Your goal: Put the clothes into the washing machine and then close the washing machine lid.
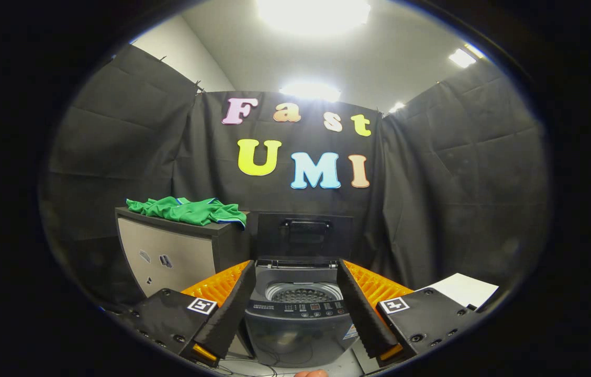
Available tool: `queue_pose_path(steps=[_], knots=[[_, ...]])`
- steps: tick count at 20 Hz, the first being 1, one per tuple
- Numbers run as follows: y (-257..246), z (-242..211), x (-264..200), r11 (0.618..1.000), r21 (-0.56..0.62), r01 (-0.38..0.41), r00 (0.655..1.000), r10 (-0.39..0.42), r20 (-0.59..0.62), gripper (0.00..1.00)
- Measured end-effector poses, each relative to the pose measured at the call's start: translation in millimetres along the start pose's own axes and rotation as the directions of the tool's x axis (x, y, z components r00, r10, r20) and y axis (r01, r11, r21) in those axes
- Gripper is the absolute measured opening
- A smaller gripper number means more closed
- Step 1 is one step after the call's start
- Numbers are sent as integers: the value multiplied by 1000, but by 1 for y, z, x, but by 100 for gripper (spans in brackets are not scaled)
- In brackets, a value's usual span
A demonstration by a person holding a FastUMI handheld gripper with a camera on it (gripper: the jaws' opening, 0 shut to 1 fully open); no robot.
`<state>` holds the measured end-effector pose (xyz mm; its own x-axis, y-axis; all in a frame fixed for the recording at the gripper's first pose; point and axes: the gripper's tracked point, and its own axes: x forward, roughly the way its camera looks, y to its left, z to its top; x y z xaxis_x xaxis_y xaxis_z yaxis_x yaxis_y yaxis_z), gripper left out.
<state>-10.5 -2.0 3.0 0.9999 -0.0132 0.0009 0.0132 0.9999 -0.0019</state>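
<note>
Beyond hand-held gripper [298, 280], fingers apart, empty: small grey top-load washing machine [299, 314], lid [304, 235] up. Crumpled green shirt [188, 210] sits up-left on cabinet [180, 251]; grab probably next.

The gripper [295, 272] is held with its fingers [232, 303] spread wide and empty. Beyond them a washing machine [300, 314] is seen, its lid [304, 235] raised. Green clothes [188, 210] are heaped on a cabinet [169, 256] at far left.
</note>
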Motion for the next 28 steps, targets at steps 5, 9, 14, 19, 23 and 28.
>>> queue_pose_path(steps=[5,9,14,19,23,28], knots=[[-1,-2,-4,1000,-5,-1,1000,1,-6,97],[-5,1,-6,1000,-12,5,1000,-5,6,97],[-11,2,-7,1000,-5,20,1000,-20,6,97],[-13,2,-7,1000,-10,26,1000,-25,7,97],[-13,2,-6,1000,-15,24,1000,-24,6,97],[-11,-1,-5,1000,-12,23,1000,-23,-3,97]])
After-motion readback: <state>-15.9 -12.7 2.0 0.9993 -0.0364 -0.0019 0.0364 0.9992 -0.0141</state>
